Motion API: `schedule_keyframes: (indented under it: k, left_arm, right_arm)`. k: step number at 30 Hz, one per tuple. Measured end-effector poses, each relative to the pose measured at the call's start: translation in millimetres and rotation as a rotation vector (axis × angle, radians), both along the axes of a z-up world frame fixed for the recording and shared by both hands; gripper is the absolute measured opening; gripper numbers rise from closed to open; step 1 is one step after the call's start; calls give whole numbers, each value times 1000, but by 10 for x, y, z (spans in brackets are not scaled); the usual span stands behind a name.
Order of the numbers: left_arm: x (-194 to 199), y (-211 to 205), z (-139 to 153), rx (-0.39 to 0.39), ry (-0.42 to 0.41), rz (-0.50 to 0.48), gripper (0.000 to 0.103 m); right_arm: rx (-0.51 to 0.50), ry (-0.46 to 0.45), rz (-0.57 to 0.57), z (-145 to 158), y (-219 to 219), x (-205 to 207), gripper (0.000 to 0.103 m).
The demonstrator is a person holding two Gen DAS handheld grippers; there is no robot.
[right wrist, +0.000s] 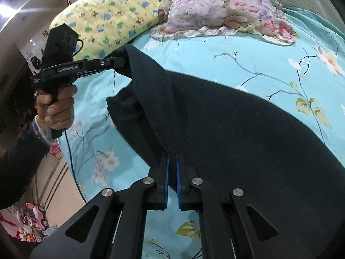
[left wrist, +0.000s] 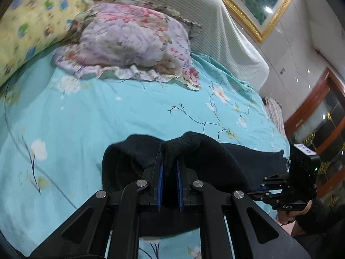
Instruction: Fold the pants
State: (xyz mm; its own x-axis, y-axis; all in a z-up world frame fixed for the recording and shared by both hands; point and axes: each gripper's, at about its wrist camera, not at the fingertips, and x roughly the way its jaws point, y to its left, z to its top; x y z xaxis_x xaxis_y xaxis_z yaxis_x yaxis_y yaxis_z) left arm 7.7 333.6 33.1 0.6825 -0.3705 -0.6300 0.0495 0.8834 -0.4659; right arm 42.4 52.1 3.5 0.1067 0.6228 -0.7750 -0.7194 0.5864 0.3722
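My left claw (left wrist: 169, 161) is clamped on a raised fold of the black pants (left wrist: 207, 157), its blue pads (left wrist: 160, 181) pressing the bunched cloth from both sides, so the fabric stands up in a soft hump just past my fingertips and drapes down on either side of them. My right claw (right wrist: 172, 161) is likewise pinched tight on an edge of the pants (right wrist: 248, 140), the cloth running up from between its pads in a ridge that slopes away ahead and to the left. From the right wrist view, my left claw (right wrist: 120, 61) shows up and to the left, gripping the far end of that same ridge, with my left hand (right wrist: 57, 108) wrapped round its handle in a dark sleeve. From the left wrist view, my right claw (left wrist: 258, 188) shows low at the right, beside the trailing cloth. The rest of the pants lies spread to the right of my right claw, on the turquoise flowered sheet (left wrist: 107, 118). Beyond both claws, well apart from the pants, a floral pillow (left wrist: 133, 43) rests at the head of the bed, with a yellow pillow (left wrist: 28, 21) just to its left.
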Motion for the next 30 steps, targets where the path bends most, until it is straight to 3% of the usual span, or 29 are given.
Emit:
schedule_keyframes:
  k: [16,24,26,28,30]
  left_arm:
    - [-419,181,-378,-102,47,214,10]
    - [-729,187,-414,-161,48,279,9]
    - [-781,180,-391,-166,50,306,16]
    - [-829,167,-359,-174,51,330,25]
    - [-871,141,-314,-187,49,352,36]
  right_arm:
    - [-26,-27,12,-5,15,-123,11]
    - [-36,-50,30,10,8,-159,12]
    - [-41,-44,36,4,13,-164,23]
    - [-26,-28,59,12,8,-191,47]
    - [-23,-48,70,41,7,-246,49]
